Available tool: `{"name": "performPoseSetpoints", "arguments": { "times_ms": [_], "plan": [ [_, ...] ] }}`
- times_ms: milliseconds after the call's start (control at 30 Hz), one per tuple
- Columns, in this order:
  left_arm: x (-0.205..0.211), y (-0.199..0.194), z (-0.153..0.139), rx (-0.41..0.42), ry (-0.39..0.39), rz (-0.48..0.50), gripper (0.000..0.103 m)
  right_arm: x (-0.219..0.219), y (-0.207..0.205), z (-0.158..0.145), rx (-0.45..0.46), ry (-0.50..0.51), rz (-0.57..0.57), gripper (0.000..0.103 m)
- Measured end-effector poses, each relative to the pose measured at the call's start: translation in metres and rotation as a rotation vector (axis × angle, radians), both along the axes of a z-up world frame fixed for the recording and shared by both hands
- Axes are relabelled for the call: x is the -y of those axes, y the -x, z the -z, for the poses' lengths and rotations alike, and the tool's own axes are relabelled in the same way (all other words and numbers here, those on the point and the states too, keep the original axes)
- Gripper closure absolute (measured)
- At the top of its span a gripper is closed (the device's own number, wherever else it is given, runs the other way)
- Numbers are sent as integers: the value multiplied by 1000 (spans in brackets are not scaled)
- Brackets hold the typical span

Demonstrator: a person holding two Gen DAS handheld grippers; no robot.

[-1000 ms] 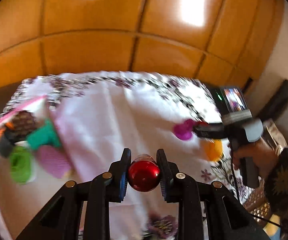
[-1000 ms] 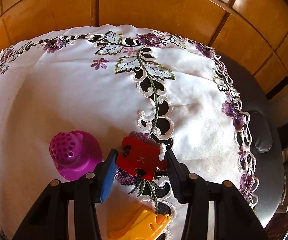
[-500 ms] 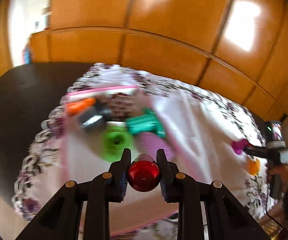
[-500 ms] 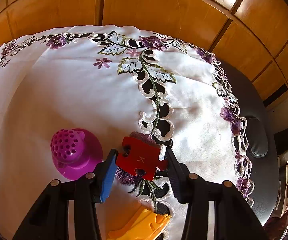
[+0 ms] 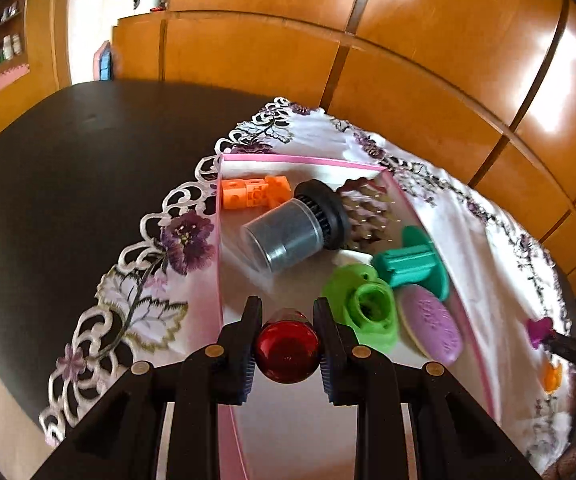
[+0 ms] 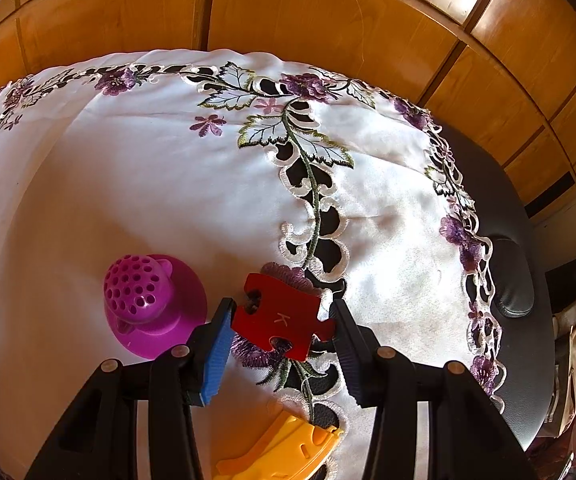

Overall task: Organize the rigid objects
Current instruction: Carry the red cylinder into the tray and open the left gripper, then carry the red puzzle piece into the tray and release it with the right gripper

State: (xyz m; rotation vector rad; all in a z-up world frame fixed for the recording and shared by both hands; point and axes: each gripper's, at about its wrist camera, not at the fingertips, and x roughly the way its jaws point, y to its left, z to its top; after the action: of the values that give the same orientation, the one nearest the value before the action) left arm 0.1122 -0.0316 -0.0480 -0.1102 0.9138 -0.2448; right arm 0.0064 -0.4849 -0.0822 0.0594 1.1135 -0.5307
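The only writing I can read is a white letter "K" on the red puzzle piece [image 6: 282, 316] that my right gripper [image 6: 282, 334] holds by its two edges, jaws partly apart with the piece filling the gap. It sits just above the embroidered cloth [image 6: 168, 184] on the dark surface [image 6: 528, 360].

Near it on the cloth I count one magenta cone [image 6: 154, 304] with a perforated top, to the left of the piece, and one yellow part [image 6: 284, 448] under my gripper.

My left gripper [image 5: 287, 346] is clamped as tight as it goes on one red ball [image 5: 287, 346], held over the near end of the pink-edged tray [image 5: 219, 248].

In the tray I count six things: one orange block piece [image 5: 254, 192], one dark jar [image 5: 288, 236] on its side, one brown spiky piece [image 5: 368, 216], one teal part [image 5: 414, 266], one green part [image 5: 364, 308] and one purple oval [image 5: 432, 326]. None of them shows a readable label.
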Motion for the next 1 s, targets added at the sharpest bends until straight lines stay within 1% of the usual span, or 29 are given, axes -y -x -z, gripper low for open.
{"name": "performPoseSetpoints", "arguments": {
  "times_ms": [67,200,267,300,367,400,500,633,700,833,1000],
  "plan": [
    [1,-7,5,5,-14,4,76,0,0,0,-1,2,-1,55],
    [-1,-11,4,17,-19,-4,73,0,0,0,-1,3,-3,55],
    [-3,-8,3,25,-21,-9,59,-1,0,0,-1,4,-3,55],
    [-4,-7,1,28,-15,-8,59,-1,0,0,-1,4,-3,55],
    [-6,0,-3,52,-22,-16,49,0,0,0,-2,5,-4,55],
    [-7,3,-5,62,-25,-19,48,-1,0,0,-2,5,-5,55],
    [-11,12,-10,80,-18,-36,48,-1,0,0,-3,8,-6,55],
    [-10,27,-13,95,-32,-51,48,-1,0,0,-3,7,-6,55],
    [-8,35,-13,98,-46,-58,48,-1,0,0,-3,7,-7,55],
    [3,49,-16,113,-103,-51,48,0,0,-1,-3,7,-6,55],
    [9,57,-25,125,-104,-53,48,0,1,-3,5,4,0,55]
  ]
}}
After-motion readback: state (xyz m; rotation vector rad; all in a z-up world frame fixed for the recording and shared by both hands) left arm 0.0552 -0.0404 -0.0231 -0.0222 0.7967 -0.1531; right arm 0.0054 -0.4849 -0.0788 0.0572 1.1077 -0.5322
